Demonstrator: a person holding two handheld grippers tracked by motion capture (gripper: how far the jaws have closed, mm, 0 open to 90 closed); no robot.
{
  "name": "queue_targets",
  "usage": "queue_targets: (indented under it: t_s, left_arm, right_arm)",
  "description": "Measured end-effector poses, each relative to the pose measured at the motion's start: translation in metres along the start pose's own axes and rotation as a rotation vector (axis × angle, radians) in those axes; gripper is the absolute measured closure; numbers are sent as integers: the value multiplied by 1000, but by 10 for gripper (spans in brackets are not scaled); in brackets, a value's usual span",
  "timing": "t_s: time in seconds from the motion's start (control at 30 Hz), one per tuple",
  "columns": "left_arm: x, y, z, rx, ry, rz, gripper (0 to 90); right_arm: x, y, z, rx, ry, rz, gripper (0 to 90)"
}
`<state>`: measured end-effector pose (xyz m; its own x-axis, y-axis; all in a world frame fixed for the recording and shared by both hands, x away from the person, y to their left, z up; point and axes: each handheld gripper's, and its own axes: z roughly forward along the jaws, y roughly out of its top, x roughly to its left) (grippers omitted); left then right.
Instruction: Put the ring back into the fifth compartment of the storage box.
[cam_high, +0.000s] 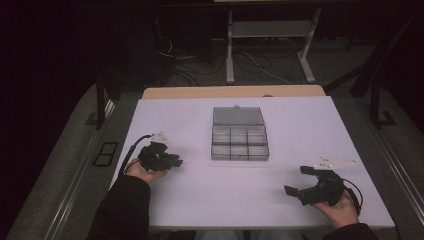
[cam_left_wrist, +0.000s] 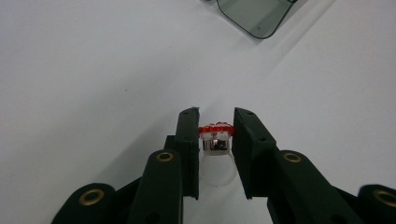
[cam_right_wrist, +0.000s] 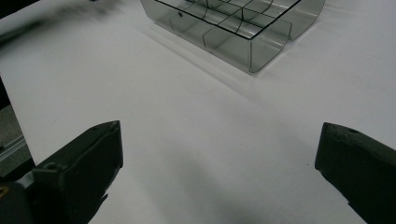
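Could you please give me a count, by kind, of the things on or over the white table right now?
Grippers: 2, left gripper and right gripper
Clear compartment boxes: 1, compartment box, lid open
Rings: 1, red-topped ring held in the left gripper
Total: 4

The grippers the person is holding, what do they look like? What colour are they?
Both are black. The left gripper has two flat black jaws on arms with brass-ringed holes, a pale three-cornered plate on top and a black cable trailing behind. The right gripper has wide blocky jaws, the same pale plate and a cable too. The person wears dark sleeves.
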<state>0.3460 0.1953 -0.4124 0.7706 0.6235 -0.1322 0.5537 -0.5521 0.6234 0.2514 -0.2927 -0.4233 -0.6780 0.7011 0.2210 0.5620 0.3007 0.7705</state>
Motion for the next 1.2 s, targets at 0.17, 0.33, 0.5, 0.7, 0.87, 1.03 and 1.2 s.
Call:
queue_targets:
  t_s: [0.17, 0.33, 0.5, 0.7, 0.87, 1.03, 1.2]
  left_arm:
    - [2, 8, -5, -4, 0, 23, 712]
    - [2, 15, -11, -14, 5, 34, 712]
    - [3, 24, -17, -28, 8, 44, 712]
    - [3, 34, -22, -41, 14, 54, 712]
    - [3, 39, -25, -61, 10, 57, 712]
    - [5, 44, -26, -86, 8, 50, 712]
    - [6, 53, -28, -113, 6, 46, 711]
  right_arm:
    - [0, 0, 0, 0, 0, 1, 5]
    - [-1, 0, -1, -2, 2, 4, 5]
    - [-1, 0, -1, -4, 2, 3, 5]
    - [-1, 0, -1, -5, 2, 4, 5]
    - [-1, 0, -1, -6, 2, 4, 5]
    - [-1, 0, -1, -5, 1, 2, 5]
    - [-1, 0, -1, -3, 1, 1, 5]
